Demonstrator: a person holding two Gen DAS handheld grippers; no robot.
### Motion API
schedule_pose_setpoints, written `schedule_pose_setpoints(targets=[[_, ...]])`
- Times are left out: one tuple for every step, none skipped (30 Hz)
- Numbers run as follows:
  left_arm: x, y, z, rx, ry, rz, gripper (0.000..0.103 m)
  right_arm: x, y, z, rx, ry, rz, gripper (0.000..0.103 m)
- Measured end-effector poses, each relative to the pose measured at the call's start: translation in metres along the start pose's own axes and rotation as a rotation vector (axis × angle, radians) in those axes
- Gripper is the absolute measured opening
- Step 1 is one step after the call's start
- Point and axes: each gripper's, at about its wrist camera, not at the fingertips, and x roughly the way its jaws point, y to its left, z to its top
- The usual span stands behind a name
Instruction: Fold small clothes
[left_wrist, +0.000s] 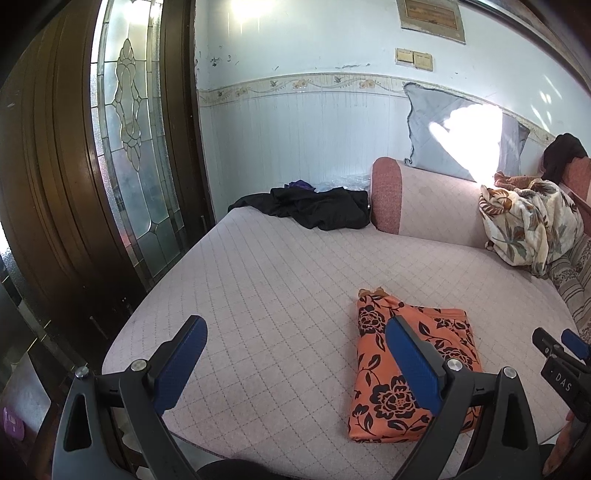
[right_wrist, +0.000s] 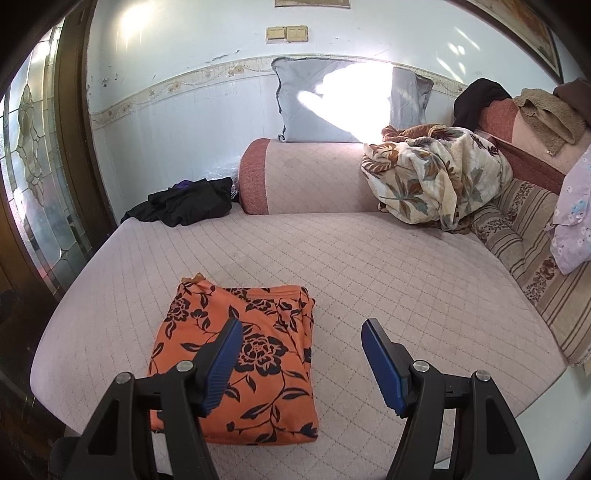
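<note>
Left view only: stained-glass door in a dark wood frame; the right tongs' tip at the far right edge.
Right view only: striped cushion, lilac flowered cloth, brown towel.
Garment: folded orange cloth with black roses, flat on the sofa seat near its front edge.
Surface: quilted pink sofa seat, diamond stitching.
Room: black clothes, grey pillow, crumpled floral blanket.
Left tongs: wide open, empty.
Right tongs: open, empty, above the cloth's right edge.
</note>
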Motion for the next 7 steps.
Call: schedule_pose_setpoints(targets=[[0.003,-0.002,0.001,0.001,0.005,-0.004,0.097,0.004,-0.001,0.003,-0.003,-0.001,-0.001,0.071],[0.007,-0.003,0.003,-0.001,0.013,-0.011,0.097,0.009,-0.002,0.006,-0.007,-0.003,-0.002,0.071],[0.012,-0.005,0.004,-0.006,0.022,-0.022,0.097,0.014,-0.005,0.009,-0.010,-0.003,-0.003,0.071],[0.018,-0.006,0.006,-0.012,0.031,-0.043,0.097,0.019,-0.007,0.012,-0.010,-0.001,0.000,0.071],[0.024,-0.005,0.008,-0.019,0.040,-0.065,0.097,0.026,-0.011,0.015,-0.006,0.004,0.010,0.071],[0.034,-0.003,0.012,-0.034,0.051,-0.080,0.097,0.034,-0.017,0.019,0.001,0.007,0.016,0.071],[0.048,0.001,0.016,-0.060,0.066,-0.078,0.097,0.045,-0.027,0.022,0.007,0.007,0.012,0.071]])
